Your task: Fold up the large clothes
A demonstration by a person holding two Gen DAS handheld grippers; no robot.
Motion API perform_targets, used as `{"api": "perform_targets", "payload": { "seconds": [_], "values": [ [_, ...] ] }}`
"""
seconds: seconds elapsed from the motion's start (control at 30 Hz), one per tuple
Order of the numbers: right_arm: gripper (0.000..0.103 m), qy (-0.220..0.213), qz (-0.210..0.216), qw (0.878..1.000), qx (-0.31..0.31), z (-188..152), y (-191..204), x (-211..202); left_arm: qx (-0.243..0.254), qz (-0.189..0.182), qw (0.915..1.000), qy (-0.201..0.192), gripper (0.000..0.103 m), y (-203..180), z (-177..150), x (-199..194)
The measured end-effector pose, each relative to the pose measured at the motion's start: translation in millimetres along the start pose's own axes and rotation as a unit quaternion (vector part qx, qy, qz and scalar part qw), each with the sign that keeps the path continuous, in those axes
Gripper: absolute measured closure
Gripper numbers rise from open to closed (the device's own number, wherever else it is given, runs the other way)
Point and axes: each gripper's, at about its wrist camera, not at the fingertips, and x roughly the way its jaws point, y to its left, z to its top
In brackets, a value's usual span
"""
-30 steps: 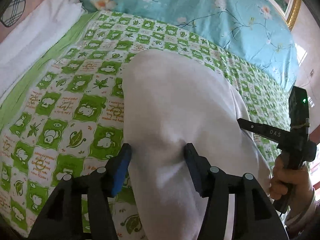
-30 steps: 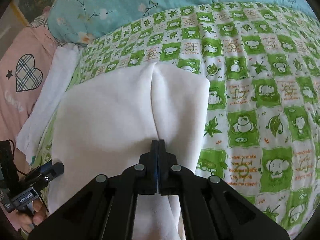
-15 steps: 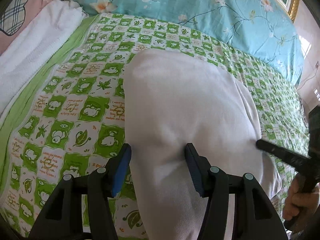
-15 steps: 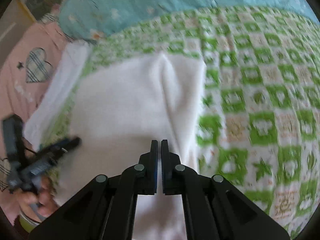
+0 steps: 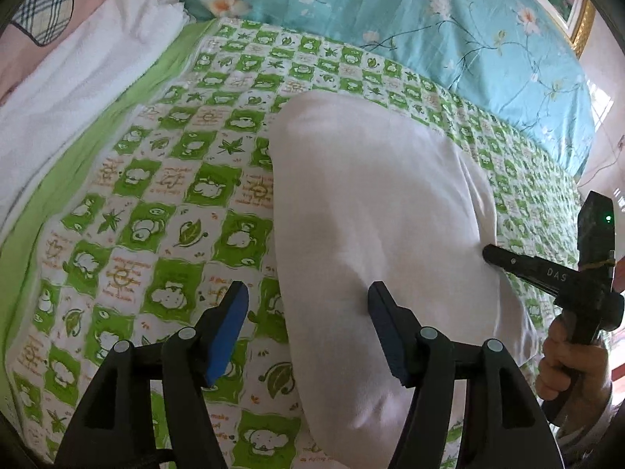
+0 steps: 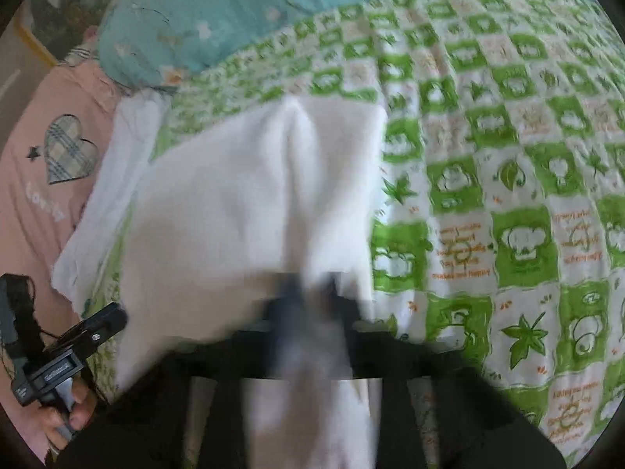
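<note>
Now letting go of the folded white garment on the bed.

Left gripper: jaws wide and opening, straddling the garment's near left edge, pads clear of the cloth. Right gripper: blurred, jaws narrow but opening, white cloth between and beneath them, grip probably released. Garment lying mid-way across the green checked bedspread, long axis running straight away from both grippers toward the blue floral quilt at the far edge; both hands about equally near its close end.
</note>
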Motion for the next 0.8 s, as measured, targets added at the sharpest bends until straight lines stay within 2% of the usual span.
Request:
{"api": "perform_targets", "payload": {
  "seconds": [0.1, 0.17, 0.27, 0.33, 0.43, 0.5, 0.53, 0.6, 0.67, 0.7, 0.8],
  "values": [
    [0.097, -0.022, -0.017, 1.0, -0.014, -0.7, 1.5, -7.8, 0.01, 0.001, 0.9999, 0.002, 0.038, -4.4, -0.1, 4.6],
    [0.097, -0.014, -0.027, 0.999, -0.02, -3.6, -0.8, -2.1, 0.01, -0.001, 0.9999, 0.004, 0.038, -7.3, 0.3, 9.2],
    [0.097, -0.011, -0.019, 1.0, 0.0, -6.9, -8.6, 0.3, 0.012, 0.003, 0.9999, 0.002, 0.038, -9.0, 1.1, 9.6],
    [0.093, -0.016, -0.018, 1.0, 0.009, -5.5, -8.7, -6.4, 0.015, 0.005, 0.9999, 0.002, 0.038, -8.7, 1.8, 10.6],
    [0.09, -0.047, -0.042, 0.998, -0.005, -5.8, 2.3, -30.3, 0.015, 0.004, 0.9999, 0.002, 0.037, -8.1, 2.0, 10.9],
    [0.09, -0.062, -0.025, 0.997, -0.025, -7.0, 14.3, -42.1, 0.015, 0.006, 0.9999, 0.002, 0.037, -8.6, 2.3, 11.8],
    [0.09, -0.051, -0.004, 0.998, -0.04, -9.5, 22.6, -41.4, 0.016, 0.007, 0.9998, 0.002, 0.037, -9.0, 2.2, 12.3],
    [0.09, -0.026, 0.0, 0.998, -0.058, -15.4, 29.4, -32.8, 0.021, 0.011, 0.9997, 0.001, 0.037, -10.1, 2.3, 13.2],
    [0.091, 0.002, -0.047, 0.997, -0.067, -21.7, 24.2, -12.0, 0.026, 0.016, 0.9995, 0.001, 0.033, -11.6, 1.4, 15.8],
    [0.092, 0.009, -0.05, 0.997, -0.059, -23.2, 16.5, -2.8, 0.028, 0.019, 0.9994, 0.001, 0.031, -11.6, 0.8, 17.0],
    [0.093, -0.001, -0.02, 1.0, -0.018, -22.9, -3.5, -0.2, 0.026, 0.021, 0.9994, 0.002, 0.031, -10.9, 0.1, 15.4]
  ]
}}
